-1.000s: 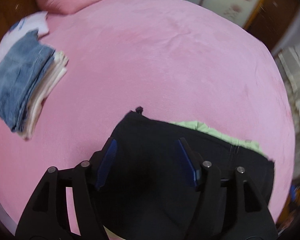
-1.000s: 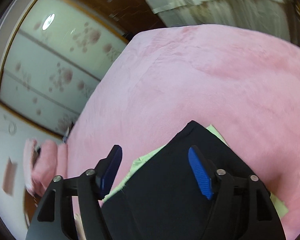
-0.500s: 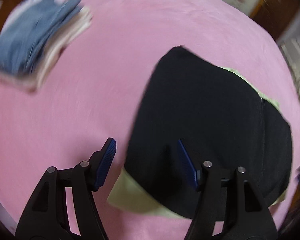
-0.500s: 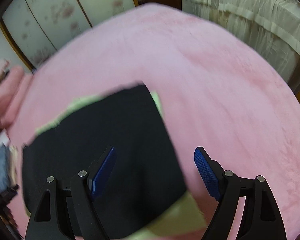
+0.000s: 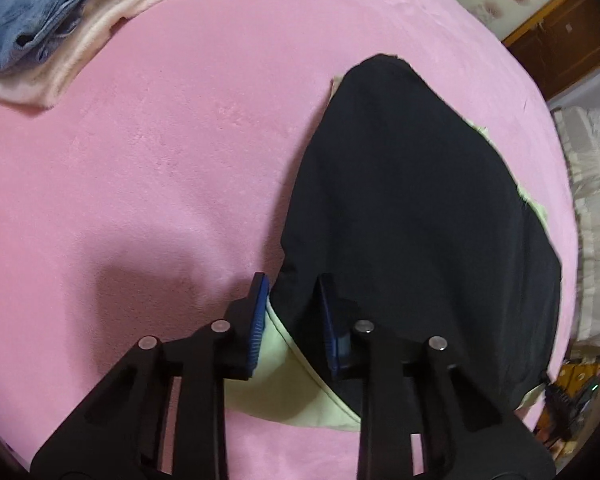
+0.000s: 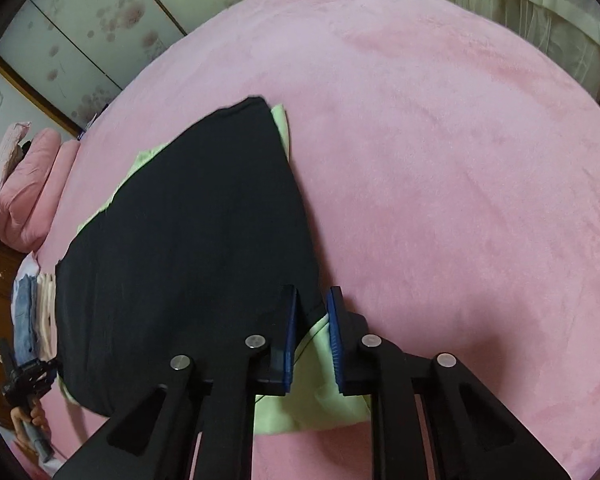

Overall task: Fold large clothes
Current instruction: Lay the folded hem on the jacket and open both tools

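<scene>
Bed (image 5: 180, 160), pink plush cover, spread wide and taking up most of both views; everything below placed relative to it.

Black garment (image 5: 412, 208) laid flat near middle of bed, folded down to a broad panel narrowing toward far end. Pale green garment (image 5: 272, 384) beneath it, edges peeking out along far side and spilling out at near corners. Whether two pieces or one lined piece: cannot tell.

Stack of folded clothes (image 5: 56, 20) toward one edge of bed, well apart from black garment: denim on top, cream layers under. Judged finished work, so part of task already done. Pink pillows (image 6: 24, 184) at head of bed. Floral sliding panels (image 6: 100, 20) beyond bed, pale curtains (image 6: 500, 12) on another side.

Left tongs (image 5: 290, 316) down at near left corner of black garment, closing; black edge plus green layer between pads, gap narrow, fabric apparently pinched. Right tongs (image 6: 313, 328) at near right corner, also closing, gap narrow, black hem and green cloth between pads.

Hand (image 6: 36, 420) glimpsed past far corner in right wrist view, gripping handle of other tool.

Judgement: mid-fold. Both near corners being taken; likely next a lift and carry toward far end to halve panel. Left to do: that fold, perhaps another, then transfer to stack. Risk: green layer slipping out of either pinch.
</scene>
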{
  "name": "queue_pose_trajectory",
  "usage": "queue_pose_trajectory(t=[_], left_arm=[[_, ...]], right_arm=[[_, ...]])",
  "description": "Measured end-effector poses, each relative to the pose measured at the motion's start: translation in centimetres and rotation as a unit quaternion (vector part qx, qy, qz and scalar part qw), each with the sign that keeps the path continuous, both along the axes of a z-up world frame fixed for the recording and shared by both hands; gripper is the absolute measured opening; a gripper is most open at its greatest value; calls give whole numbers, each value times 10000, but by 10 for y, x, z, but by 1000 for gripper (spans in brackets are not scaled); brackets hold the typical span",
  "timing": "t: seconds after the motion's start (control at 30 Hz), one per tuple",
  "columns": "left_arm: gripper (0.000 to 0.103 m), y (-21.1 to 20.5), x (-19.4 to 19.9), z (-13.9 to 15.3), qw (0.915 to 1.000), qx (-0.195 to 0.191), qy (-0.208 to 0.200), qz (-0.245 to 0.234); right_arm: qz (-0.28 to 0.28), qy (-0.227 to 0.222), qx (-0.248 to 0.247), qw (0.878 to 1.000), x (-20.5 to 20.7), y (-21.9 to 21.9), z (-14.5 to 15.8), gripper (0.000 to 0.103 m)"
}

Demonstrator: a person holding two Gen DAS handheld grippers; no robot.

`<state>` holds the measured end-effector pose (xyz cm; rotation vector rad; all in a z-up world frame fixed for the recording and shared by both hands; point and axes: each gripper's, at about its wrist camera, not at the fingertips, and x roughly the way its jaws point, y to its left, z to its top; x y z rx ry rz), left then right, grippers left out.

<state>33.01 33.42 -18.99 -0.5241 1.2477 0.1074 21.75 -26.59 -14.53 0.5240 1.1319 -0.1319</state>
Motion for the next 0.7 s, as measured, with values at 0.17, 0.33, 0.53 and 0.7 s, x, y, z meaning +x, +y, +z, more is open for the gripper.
queue_pose_trajectory(t=[0.17,0.33,0.53,0.7], left_arm=[[18,-1,-8,2,9999,113,-100,-21],[18,-5,-13,8,9990,404,-134,-106],[18,-17,-57,35,9916,1232,-141,370],[18,-96,-95,53,9950,578,-685,-441]], right_arm=[[-90,-36,-16,10000,-24,-8,-5,13],[-172,-15,-684,9975,-28,-6,3,20],[138,-1110,-1393,9839,-43,31,49,55],[690,-1058,-44,9920,-58,92,28,51]])
